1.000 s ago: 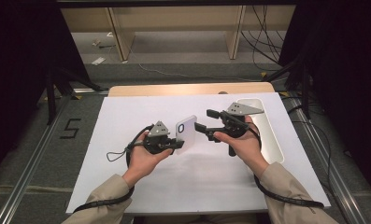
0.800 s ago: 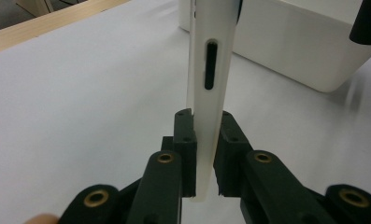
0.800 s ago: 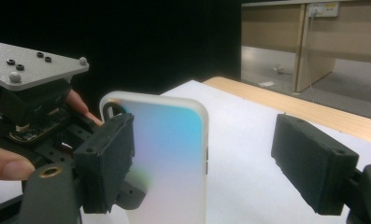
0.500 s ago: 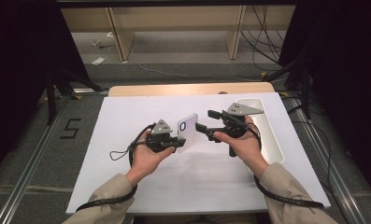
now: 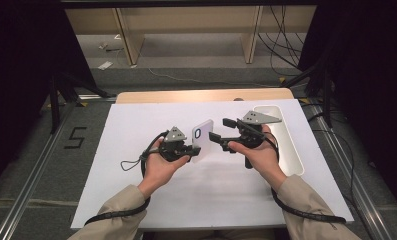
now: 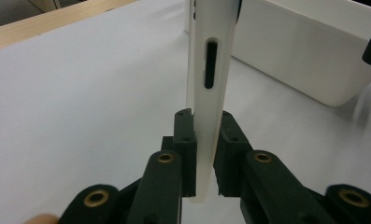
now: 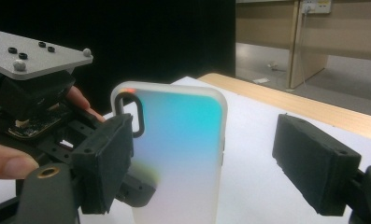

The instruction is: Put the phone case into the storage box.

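A white translucent phone case (image 5: 202,136) with a dark-ringed camera cutout stands upright above the white table (image 5: 136,200). My left gripper (image 5: 193,149) is shut on its lower edge; the left gripper view shows the case (image 6: 211,56) edge-on, pinched between the two jaws (image 6: 204,154). My right gripper (image 5: 219,129) is open just right of the case. In the right gripper view the case (image 7: 178,154) stands between the spread pads (image 7: 103,163), close to the left one and not clamped. The left gripper (image 7: 29,107) is behind the case.
A long white tray (image 5: 286,145) lies along the table's right side, just past the right hand; it appears as a white box (image 6: 309,51) in the left gripper view. A wooden strip (image 5: 201,95) borders the far edge. Cables trail from both grippers.
The left gripper has carried the case slightly to the right, closer to the right gripper's open jaws. The right gripper has barely moved.
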